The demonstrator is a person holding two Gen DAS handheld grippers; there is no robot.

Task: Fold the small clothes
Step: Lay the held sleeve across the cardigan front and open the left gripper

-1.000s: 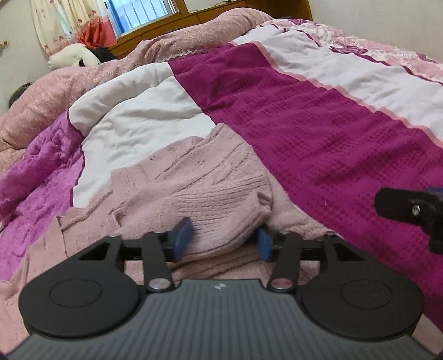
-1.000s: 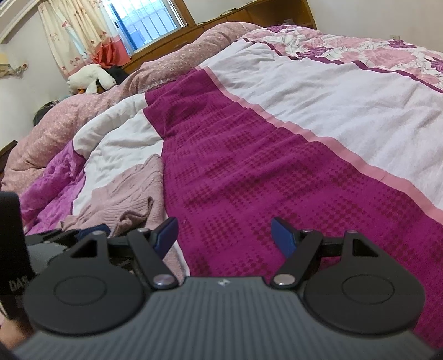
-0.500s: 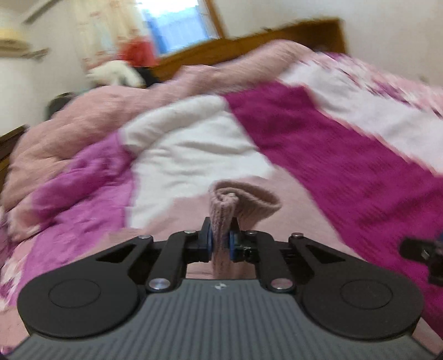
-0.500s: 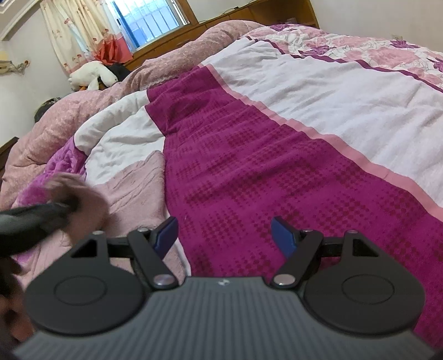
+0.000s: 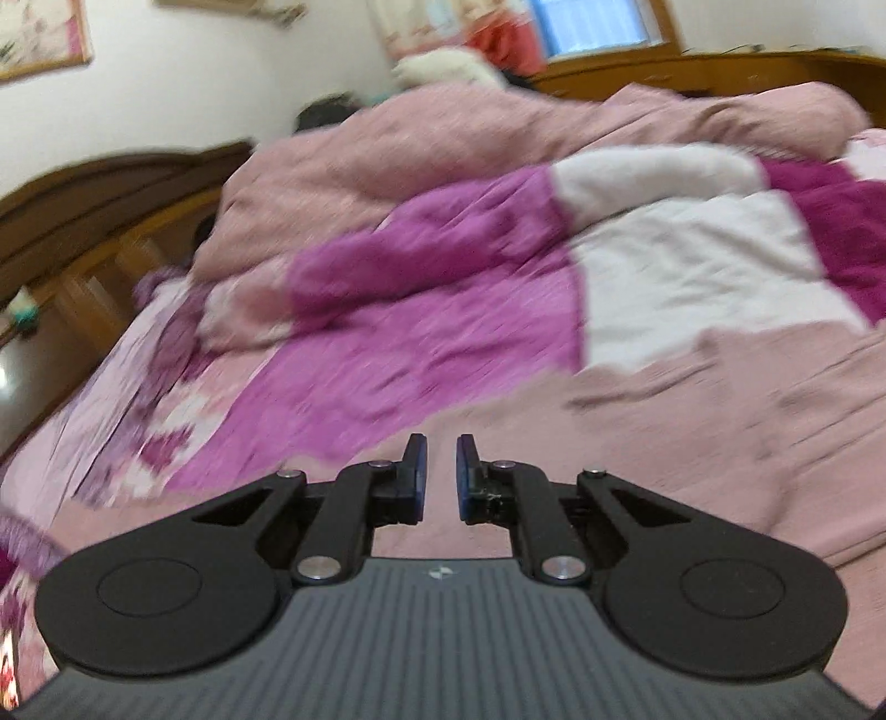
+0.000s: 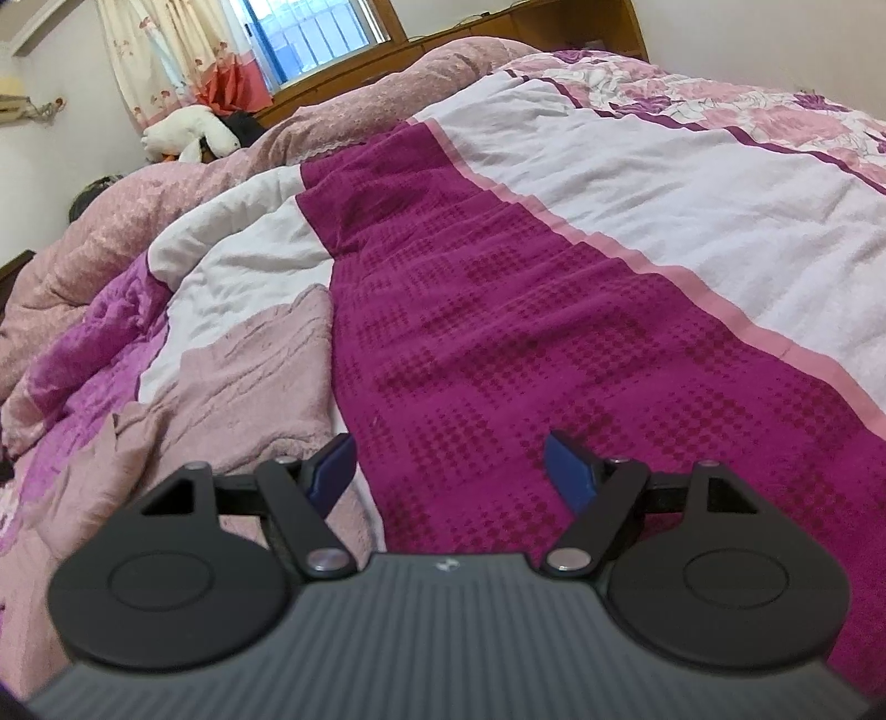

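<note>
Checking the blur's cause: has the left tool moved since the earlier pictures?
Yes. The left tool swung left: the window, earlier at the top left of its view, now sits top right.

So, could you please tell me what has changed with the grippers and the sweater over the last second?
The left gripper closed on the pink sweater by its sleeve and swung left, towards the headboard. Its jaws are shut now, but blur hides whether cloth is still pinched. The sweater lies flatter than before. The right gripper stayed open and still above the magenta blanket.
</note>
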